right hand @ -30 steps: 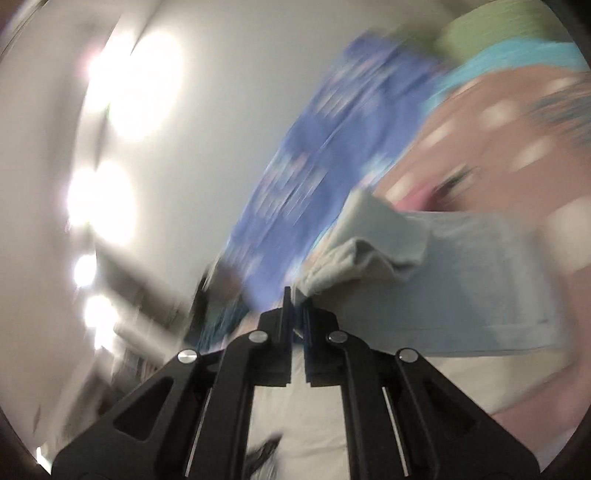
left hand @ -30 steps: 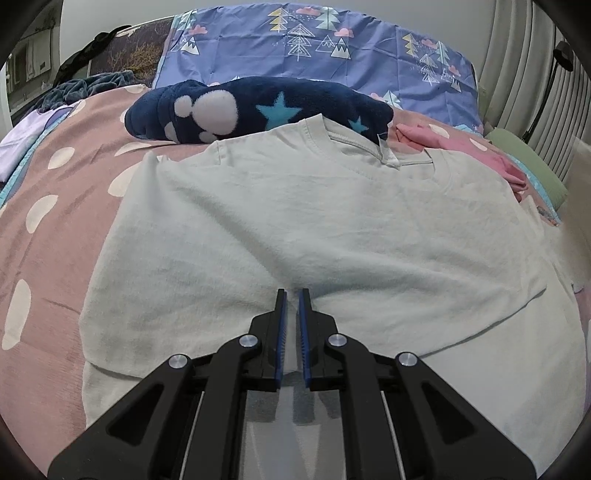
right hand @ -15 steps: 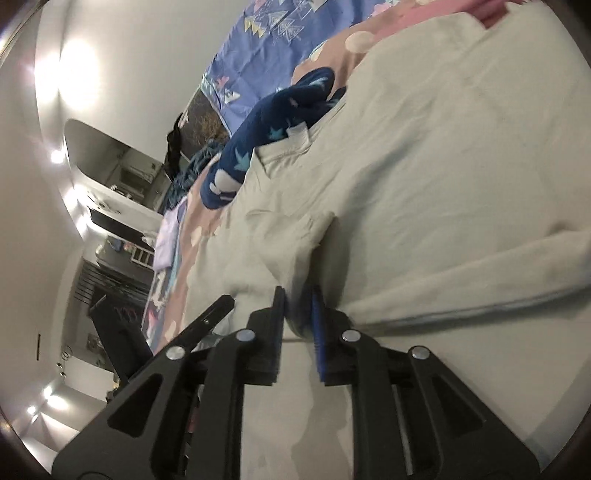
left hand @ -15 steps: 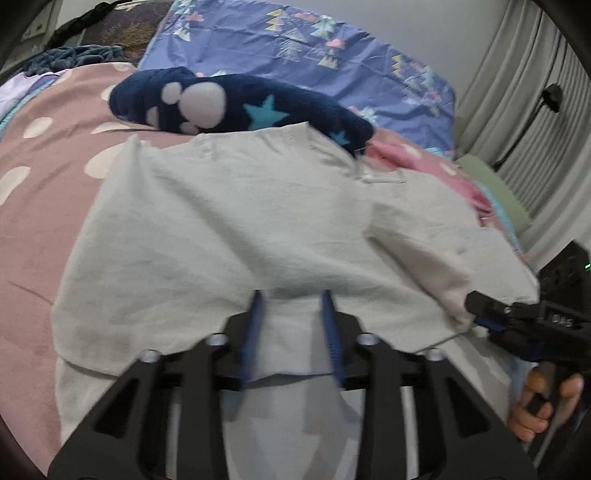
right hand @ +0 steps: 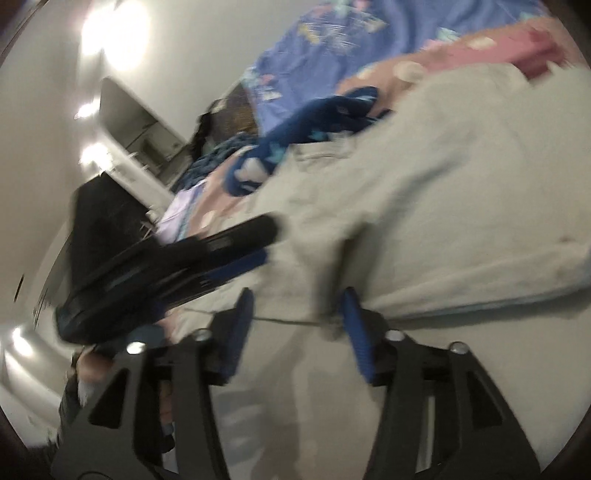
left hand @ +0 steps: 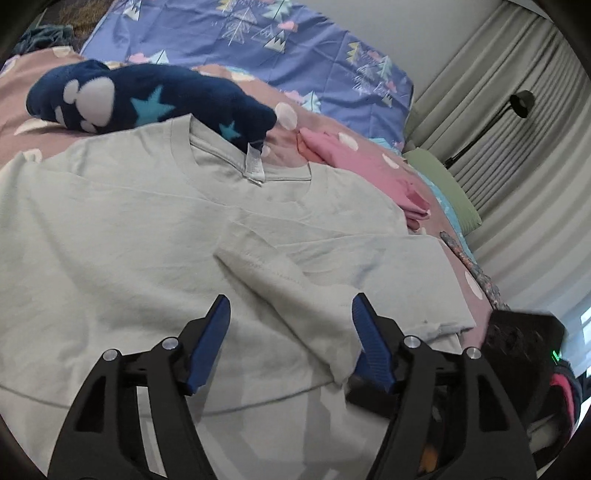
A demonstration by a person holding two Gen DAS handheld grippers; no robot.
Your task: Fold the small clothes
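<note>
we see both tongs apart: left gripper (left hand: 290,314), right gripper (right hand: 297,308); loose sleeve (left hand: 291,291) mid-frame on shirt (left hand: 110,229) may unfold.

Bedroom setting: a bed (left hand: 44,70) with a pink, white-spotted cover, a blue tree-print pillow (left hand: 258,40) against a plain pale wall (left hand: 424,26), grey pleated curtains (left hand: 517,122) with a black lamp (left hand: 521,103) before them, and bright ceiling lights (right hand: 114,26) in the blurred right wrist view.

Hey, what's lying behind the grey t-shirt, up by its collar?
Behind the grey t-shirt collar lies a navy star-print fleece item on the pink dotted bedspread. Its near edge is hidden by the shirt.
</note>
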